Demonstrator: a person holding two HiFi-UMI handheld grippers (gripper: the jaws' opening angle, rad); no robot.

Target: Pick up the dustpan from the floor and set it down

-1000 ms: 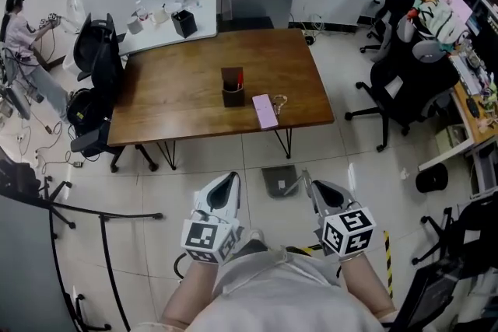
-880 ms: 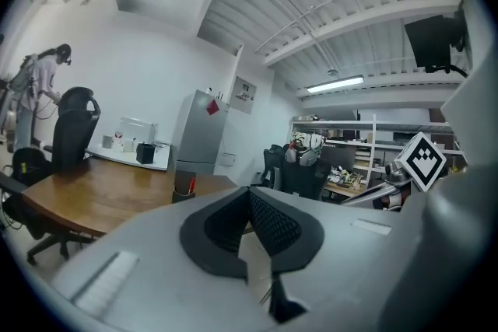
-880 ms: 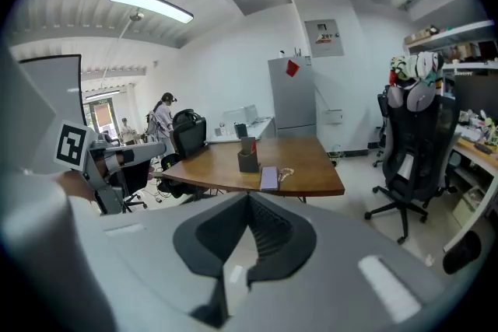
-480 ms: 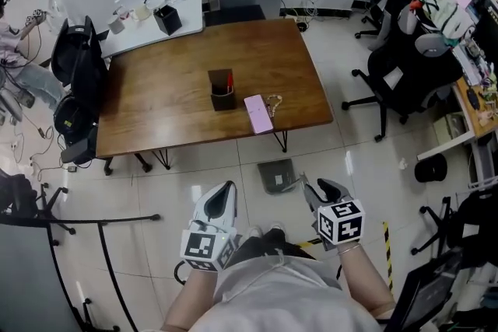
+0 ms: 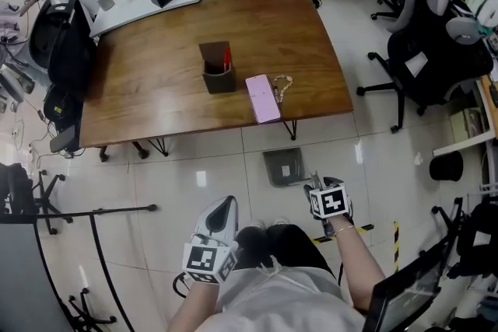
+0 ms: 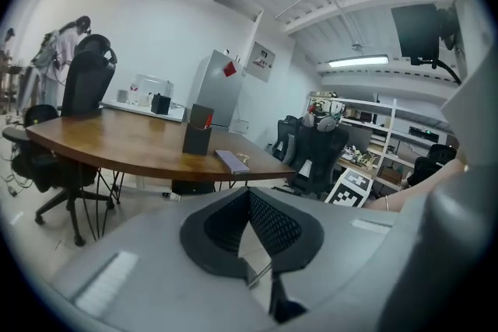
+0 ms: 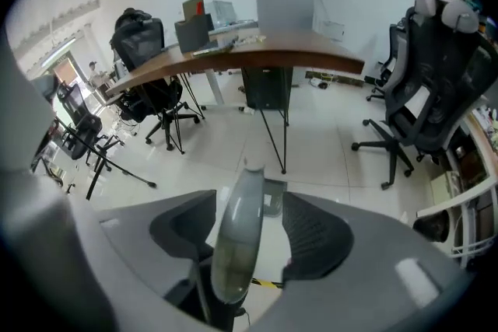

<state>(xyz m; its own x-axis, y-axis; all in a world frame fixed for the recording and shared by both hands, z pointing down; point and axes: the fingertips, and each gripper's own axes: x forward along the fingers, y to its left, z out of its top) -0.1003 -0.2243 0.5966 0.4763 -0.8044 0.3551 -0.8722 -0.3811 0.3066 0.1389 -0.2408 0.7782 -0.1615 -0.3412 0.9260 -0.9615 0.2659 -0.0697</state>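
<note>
Lying on the floor, dustpan near table leg; chairs nearby

Head view steeply down from above; both gripper views low, level-ish, facing shared table

Right gripper: we note its fingers apart, just been opening. The dustpan handle rises between them at lower centre, clear of the right-hand finger. Wooden table spans the upper frame.
</note>
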